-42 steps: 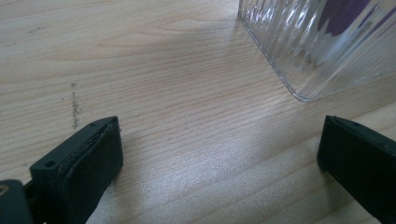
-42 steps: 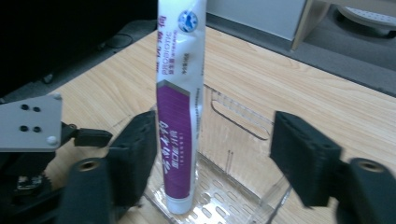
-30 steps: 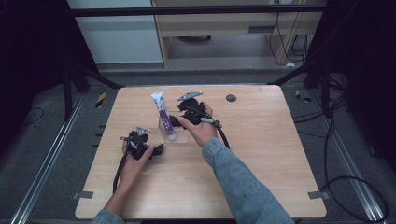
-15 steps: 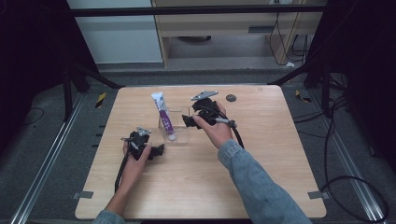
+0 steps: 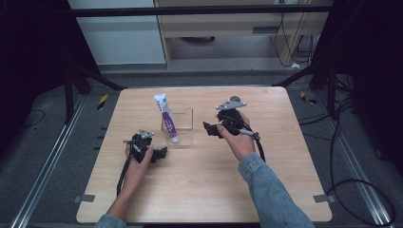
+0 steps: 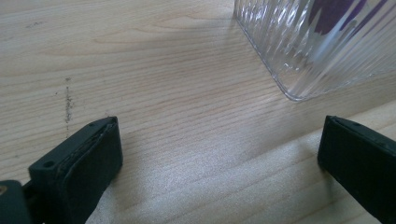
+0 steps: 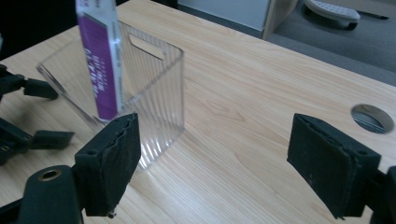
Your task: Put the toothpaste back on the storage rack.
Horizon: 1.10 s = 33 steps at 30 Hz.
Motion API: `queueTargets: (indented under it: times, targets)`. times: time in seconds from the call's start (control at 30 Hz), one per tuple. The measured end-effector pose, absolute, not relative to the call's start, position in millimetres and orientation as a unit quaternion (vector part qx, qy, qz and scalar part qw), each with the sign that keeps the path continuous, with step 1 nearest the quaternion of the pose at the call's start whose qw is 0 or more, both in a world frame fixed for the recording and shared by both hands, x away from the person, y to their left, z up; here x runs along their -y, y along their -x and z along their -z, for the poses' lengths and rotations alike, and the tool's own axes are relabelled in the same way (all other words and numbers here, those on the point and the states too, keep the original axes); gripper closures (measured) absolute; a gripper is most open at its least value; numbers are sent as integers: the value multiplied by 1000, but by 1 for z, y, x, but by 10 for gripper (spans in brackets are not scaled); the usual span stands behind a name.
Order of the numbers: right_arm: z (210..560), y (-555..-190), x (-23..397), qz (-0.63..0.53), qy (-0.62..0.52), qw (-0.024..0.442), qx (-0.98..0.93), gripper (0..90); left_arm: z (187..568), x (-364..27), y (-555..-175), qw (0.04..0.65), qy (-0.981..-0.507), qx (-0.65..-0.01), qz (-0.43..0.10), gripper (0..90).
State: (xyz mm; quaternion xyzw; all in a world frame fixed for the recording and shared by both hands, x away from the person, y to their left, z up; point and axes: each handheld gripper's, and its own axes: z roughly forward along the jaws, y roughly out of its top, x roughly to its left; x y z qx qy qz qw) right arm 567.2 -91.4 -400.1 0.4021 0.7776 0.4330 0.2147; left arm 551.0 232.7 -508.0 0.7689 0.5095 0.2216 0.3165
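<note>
Drawing back from the tube (image 5: 165, 117), the right tongs (image 5: 209, 129) are now sitting well clear of the clear ribbed container (image 5: 183, 124), off to its right on the wooden surface (image 5: 266, 190), where a second ago they were right at the tube's upper end. Their jaws have just been closing a little, yet they are standing spread with nothing between them; in the right gripper view only bare surface is lying between the pads (image 7: 114, 158).

That tube, white with a purple label, is standing on end inside the container (image 7: 154, 70), leaning toward the far left so its top is sticking out above the rim. The placing looks finished: the tube is resting on its own and the right hand is letting go of the job.

Meanwhile the left tongs (image 5: 163, 153) are lying on the surface just beside the container's near left corner, jaws spread and empty, with the container's corner (image 6: 299, 70) showing ahead of them in the left gripper view. Neither hand is touching the container, so it is staying where it stands.
</note>
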Motion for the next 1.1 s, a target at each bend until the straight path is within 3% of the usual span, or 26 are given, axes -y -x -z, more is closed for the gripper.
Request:
queueTargets:
  times: [1.1]
  targets:
    - [457,-545,203,-388,-473,223,-759,171,508,-233,-551,315,-770,-509,-221,0]
